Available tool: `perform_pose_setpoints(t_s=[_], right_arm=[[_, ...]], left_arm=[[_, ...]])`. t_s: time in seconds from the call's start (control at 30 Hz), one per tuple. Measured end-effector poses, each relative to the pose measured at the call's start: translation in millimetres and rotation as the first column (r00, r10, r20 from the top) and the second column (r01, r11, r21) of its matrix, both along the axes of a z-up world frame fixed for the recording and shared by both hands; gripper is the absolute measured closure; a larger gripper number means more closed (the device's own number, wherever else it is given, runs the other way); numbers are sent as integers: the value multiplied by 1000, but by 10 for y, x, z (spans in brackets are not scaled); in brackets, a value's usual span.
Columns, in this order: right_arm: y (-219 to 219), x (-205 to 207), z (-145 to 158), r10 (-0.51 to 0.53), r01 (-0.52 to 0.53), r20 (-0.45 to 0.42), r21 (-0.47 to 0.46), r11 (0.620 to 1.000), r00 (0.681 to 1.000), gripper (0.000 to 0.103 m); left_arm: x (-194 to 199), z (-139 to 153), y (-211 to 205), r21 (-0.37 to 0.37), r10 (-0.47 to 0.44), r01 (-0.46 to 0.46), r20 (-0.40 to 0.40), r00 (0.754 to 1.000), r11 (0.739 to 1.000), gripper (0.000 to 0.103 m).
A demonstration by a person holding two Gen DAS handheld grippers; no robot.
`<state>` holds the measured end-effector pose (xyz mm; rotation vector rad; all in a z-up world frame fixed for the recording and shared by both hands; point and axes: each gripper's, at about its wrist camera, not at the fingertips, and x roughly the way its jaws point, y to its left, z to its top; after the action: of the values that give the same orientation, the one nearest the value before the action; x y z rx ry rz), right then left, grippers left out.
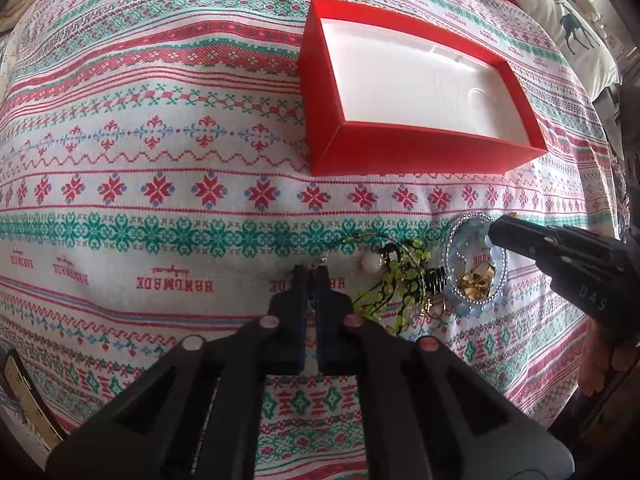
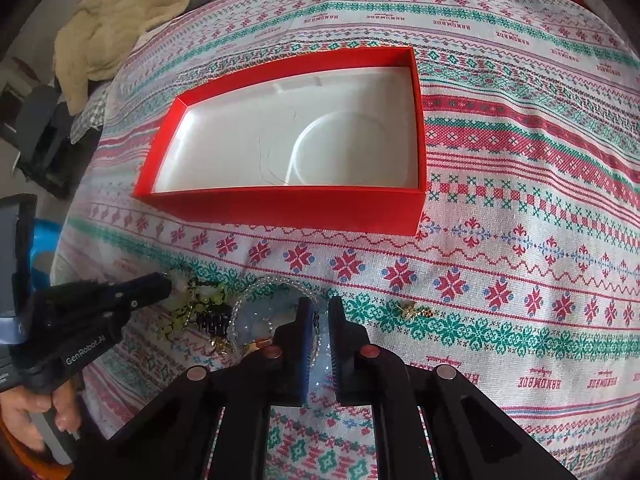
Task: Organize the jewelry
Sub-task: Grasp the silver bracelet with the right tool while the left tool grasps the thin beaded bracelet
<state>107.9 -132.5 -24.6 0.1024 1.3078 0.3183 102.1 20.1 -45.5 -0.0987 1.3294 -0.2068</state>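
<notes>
Left wrist view: the left gripper (image 1: 311, 276) pinches a thin earring hook (image 1: 322, 262) at six o'clock from the red box (image 1: 416, 148). The right gripper (image 2: 320, 312) is closed on the clear beaded bracelet (image 1: 474, 264). The tangled jewelry pile (image 1: 400, 276) looks light and snag-prone; lift slowly.

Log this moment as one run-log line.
left tool: shut on thin earring hook | right tool: shut on clear beaded bracelet | red box: empty
</notes>
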Motion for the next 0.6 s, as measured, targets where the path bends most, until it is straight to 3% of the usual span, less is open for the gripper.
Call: perform_pose_setpoints(t_s=[0.33, 0.47, 0.6], right_arm=[[-40, -107, 220, 8, -9, 47, 19, 1000, 999, 100], [-2, -98, 222, 11, -11, 73, 6, 1000, 997, 92], [-10, -38, 108, 16, -15, 27, -23, 1000, 1000, 88]], left_arm=[[-124, 271, 55, -33, 3, -1, 79, 997, 999, 99], [-145, 311, 82, -39, 8, -4, 90, 996, 999, 99], [-150, 268, 59, -28, 3, -1, 84, 996, 1000, 99]])
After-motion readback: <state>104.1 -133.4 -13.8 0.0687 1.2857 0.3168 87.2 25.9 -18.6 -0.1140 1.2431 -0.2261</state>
